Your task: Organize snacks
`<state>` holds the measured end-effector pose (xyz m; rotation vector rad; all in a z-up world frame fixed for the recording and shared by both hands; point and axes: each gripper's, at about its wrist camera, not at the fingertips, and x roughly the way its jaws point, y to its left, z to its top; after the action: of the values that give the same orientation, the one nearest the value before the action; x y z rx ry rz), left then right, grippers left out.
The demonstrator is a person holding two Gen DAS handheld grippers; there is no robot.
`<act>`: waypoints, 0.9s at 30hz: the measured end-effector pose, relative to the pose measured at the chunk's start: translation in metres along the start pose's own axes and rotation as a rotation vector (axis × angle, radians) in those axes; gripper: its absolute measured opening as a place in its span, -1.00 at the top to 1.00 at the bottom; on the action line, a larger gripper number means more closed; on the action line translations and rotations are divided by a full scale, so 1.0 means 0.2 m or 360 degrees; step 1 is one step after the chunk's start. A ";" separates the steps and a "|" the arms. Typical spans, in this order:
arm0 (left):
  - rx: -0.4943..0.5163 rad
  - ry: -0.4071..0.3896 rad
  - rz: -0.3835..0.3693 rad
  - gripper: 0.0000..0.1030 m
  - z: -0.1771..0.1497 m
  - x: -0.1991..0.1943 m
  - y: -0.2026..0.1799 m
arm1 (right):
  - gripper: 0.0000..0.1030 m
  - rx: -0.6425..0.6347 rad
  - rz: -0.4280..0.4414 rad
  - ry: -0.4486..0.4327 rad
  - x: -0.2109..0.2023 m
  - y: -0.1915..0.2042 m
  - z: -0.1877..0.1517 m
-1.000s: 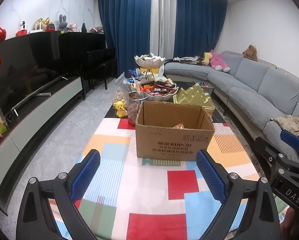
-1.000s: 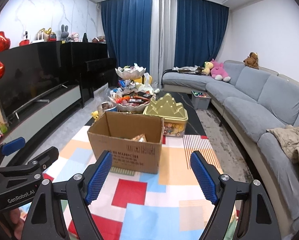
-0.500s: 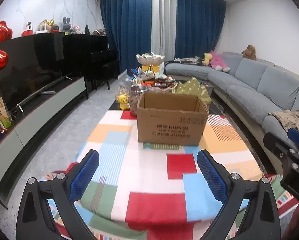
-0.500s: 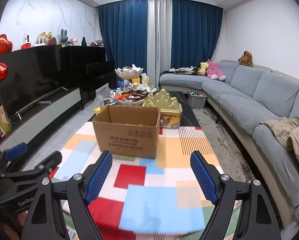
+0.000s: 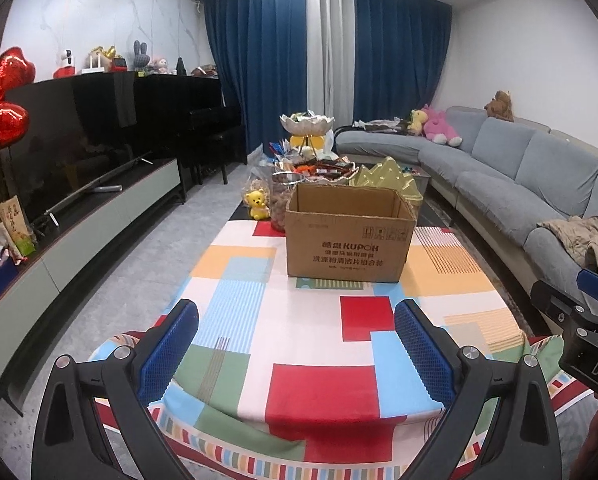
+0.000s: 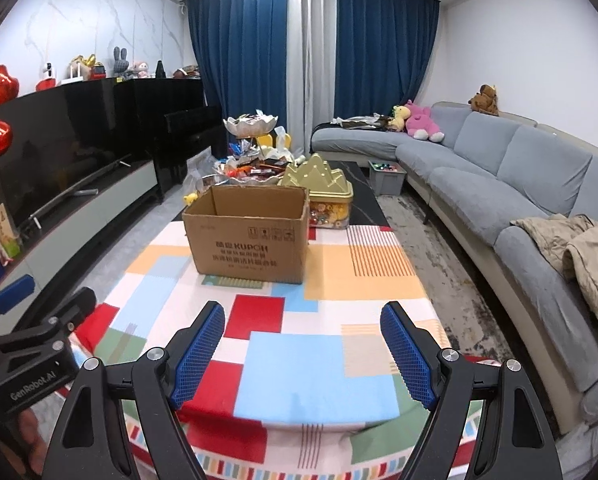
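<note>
An open brown cardboard box (image 5: pixel 349 236) (image 6: pixel 251 236) stands on a table under a colourful patchwork cloth (image 5: pixel 307 332) (image 6: pixel 299 320). Behind it lie heaped snack packets in a silver bowl (image 5: pixel 319 168) (image 6: pixel 255 172), a tiered white dish (image 5: pixel 306 124) (image 6: pixel 251 125), a gold-lidded tin (image 5: pixel 387 180) (image 6: pixel 323 188) and a jar of nuts (image 5: pixel 281 200). My left gripper (image 5: pixel 297 344) hangs open and empty over the near table edge. My right gripper (image 6: pixel 303 344) is likewise open and empty, well short of the box. The box's inside is hidden from here.
A grey sofa (image 6: pixel 519 184) with a beige jacket (image 6: pixel 579 248) runs along the right. A black TV and low cabinet (image 5: pixel 79 184) line the left wall. A yellow bear toy (image 5: pixel 257 204) sits left of the box. A grey bin (image 6: pixel 387 176) stands beyond the table.
Both grippers have drawn back from the box and sunk a little: the box looks smaller and farther, its contents no longer show, and the table's near edge has come into view.
</note>
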<state>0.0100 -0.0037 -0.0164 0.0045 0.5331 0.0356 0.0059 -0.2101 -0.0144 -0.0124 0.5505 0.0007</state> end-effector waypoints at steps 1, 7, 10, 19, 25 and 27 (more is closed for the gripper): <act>0.0000 -0.0006 -0.0002 -0.94 0.00 -0.01 0.00 | -0.57 -0.0001 0.0001 -0.0004 -0.01 0.00 0.00; -0.0004 -0.0016 0.0000 -0.94 -0.01 -0.03 0.01 | -0.57 -0.0002 0.0000 -0.0007 -0.02 -0.01 -0.01; -0.0006 -0.0017 -0.0001 -0.94 -0.01 -0.03 0.01 | -0.57 -0.0004 -0.0001 -0.0011 -0.02 -0.01 -0.01; -0.0007 -0.0020 0.0000 -0.94 -0.01 -0.03 0.01 | -0.57 -0.0001 -0.0003 -0.0009 -0.01 -0.02 -0.02; -0.0005 -0.0016 -0.0002 -0.94 -0.01 -0.03 0.01 | -0.57 0.0005 -0.0004 -0.0008 -0.01 -0.02 -0.02; -0.0006 -0.0015 0.0000 -0.94 -0.01 -0.03 0.01 | -0.57 0.0004 -0.0004 -0.0006 -0.01 -0.02 -0.02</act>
<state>0.0045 -0.0022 -0.0149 0.0011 0.5235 0.0363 0.0014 -0.2133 -0.0168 -0.0105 0.5465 -0.0026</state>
